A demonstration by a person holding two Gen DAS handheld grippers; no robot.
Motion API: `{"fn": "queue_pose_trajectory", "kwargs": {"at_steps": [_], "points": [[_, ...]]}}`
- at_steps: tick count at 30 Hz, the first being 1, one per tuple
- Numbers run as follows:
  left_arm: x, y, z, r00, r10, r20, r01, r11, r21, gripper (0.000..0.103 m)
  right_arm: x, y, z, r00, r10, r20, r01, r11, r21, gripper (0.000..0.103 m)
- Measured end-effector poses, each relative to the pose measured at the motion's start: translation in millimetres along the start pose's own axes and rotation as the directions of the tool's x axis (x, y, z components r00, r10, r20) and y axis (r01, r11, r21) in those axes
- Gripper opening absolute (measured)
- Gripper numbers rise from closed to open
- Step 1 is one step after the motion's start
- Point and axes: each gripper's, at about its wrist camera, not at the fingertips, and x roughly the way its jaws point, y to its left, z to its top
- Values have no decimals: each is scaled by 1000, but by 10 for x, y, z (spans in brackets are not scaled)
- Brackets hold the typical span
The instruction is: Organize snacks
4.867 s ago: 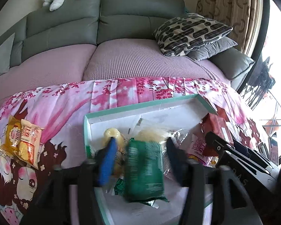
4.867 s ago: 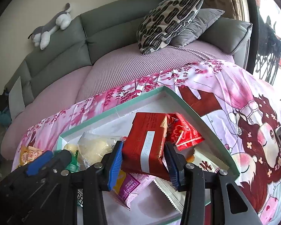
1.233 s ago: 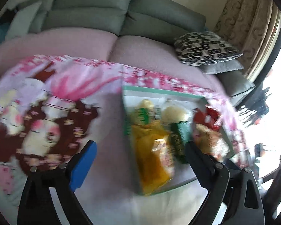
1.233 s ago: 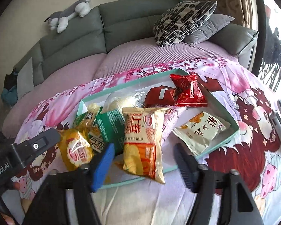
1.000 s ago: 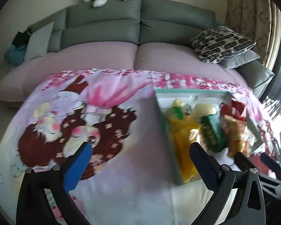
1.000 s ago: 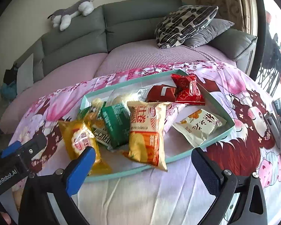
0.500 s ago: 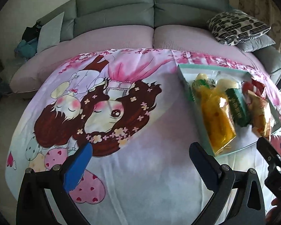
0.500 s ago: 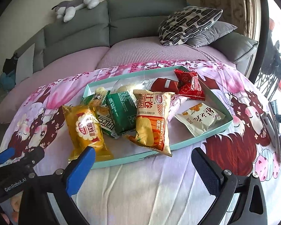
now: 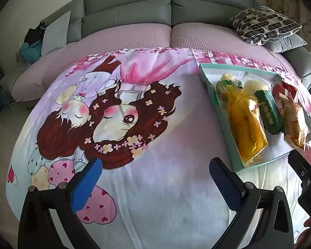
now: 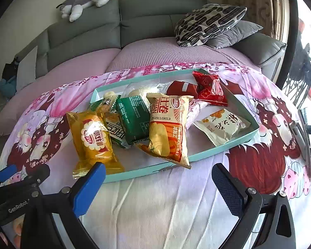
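A shallow teal tray point(image 10: 234, 143) lies on the cartoon-print cloth and holds several snack packets: a yellow one point(image 10: 93, 139), a green one point(image 10: 132, 120), an orange-and-cream one point(image 10: 168, 132), two red ones point(image 10: 210, 89) and a white one point(image 10: 221, 125). The tray point(image 9: 224, 122) shows at the right of the left wrist view. My right gripper point(image 10: 155, 184) is open and empty, just in front of the tray. My left gripper point(image 9: 155, 178) is open and empty over bare cloth, left of the tray.
The pink cartoon cloth point(image 9: 118, 112) covers the table. A grey sofa point(image 10: 155, 8) stands behind it with patterned cushions point(image 10: 209, 22) and a plush toy point(image 10: 83, 2). My left gripper's body point(image 10: 14, 195) shows at the lower left of the right wrist view.
Both grippers let go of their packets, opened wide and drew back from the tray. The yellow and orange packets now lie in the tray. My left gripper swung left.
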Motion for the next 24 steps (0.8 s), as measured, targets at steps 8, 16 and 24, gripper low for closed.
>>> {"fn": "queue_pose_trajectory", "kwargs": {"at_steps": [8, 16, 24], "points": [[67, 7, 4, 1000, -1, -15, 1, 1000, -2, 103, 33, 15, -19, 1000, -13, -8, 13, 1000, -22, 103], [83, 26, 3, 1000, -3, -17, 3, 1000, -5, 103, 47, -14, -29, 1000, -13, -9, 13, 1000, -12, 103], [78, 2, 1, 1000, 16, -10, -16, 1000, 7, 103, 45, 0, -35, 1000, -13, -15, 13, 1000, -20, 103]]}}
